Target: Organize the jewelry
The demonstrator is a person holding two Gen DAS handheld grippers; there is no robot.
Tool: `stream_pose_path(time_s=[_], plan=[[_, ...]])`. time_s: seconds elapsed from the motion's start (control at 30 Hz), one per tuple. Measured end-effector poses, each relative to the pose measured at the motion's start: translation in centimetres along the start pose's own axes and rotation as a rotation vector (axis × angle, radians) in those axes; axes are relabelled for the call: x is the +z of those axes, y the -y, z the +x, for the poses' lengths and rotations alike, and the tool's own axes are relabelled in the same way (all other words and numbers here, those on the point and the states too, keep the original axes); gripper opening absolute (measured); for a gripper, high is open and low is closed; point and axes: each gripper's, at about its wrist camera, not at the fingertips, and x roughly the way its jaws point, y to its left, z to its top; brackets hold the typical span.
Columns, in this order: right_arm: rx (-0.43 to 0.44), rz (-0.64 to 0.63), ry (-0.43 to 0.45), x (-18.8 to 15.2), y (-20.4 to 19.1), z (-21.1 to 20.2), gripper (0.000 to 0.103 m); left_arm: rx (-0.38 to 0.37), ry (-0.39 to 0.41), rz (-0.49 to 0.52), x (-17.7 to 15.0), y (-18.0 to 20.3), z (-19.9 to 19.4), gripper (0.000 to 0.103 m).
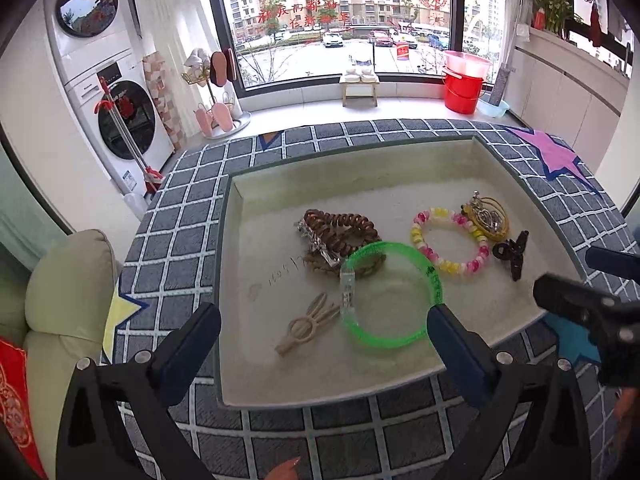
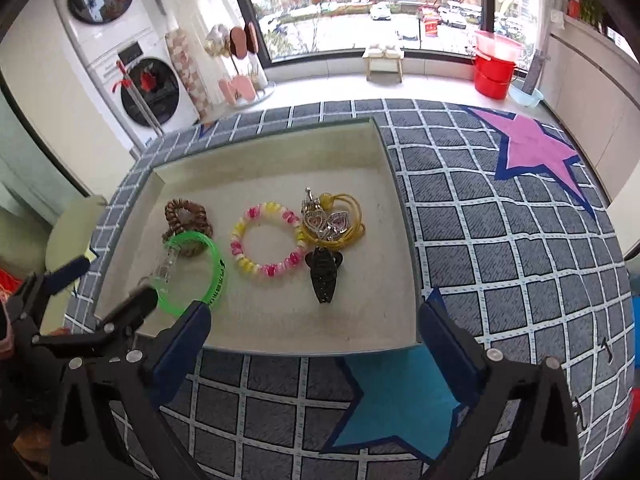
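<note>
A shallow beige tray lies on a grid-pattern mat and holds the jewelry. In it are a green bangle, a beige hair clip, brown coiled hair ties, a pink-and-yellow bead bracelet, a black claw clip, and yellow hair ties with heart charms. My left gripper is open above the tray's near edge, around the beige clip and bangle. My right gripper is open and empty at the tray's near edge.
The mat has a pink star and a blue star. A cream sofa arm stands left. Washing machines, a slipper rack, a small stool and red buckets stand by the window.
</note>
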Motion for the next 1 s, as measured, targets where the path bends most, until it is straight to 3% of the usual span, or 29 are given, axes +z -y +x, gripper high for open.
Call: stream_pose_path(time_s=[0.47, 0.73, 1.0], plan=[[-0.026, -0.003, -0.048, -1.9, 0.0, -0.4, 0.103, 0.019, 0.013, 0.007, -1.8, -0.5, -2.5, 0.103], [-0.034, -0.008, 0.003, -4.3, -0.5, -2.2, 0.103, 0.011, 0.041, 0.019, -5.6, -0.3, -5.2, 0.103], [-0.070, -0.035, 0.083, -7.8, -1.1, -4.9, 0.103, -0.027, 0.050, -0.038, -8.9, -0.4, -8.0, 0.103]])
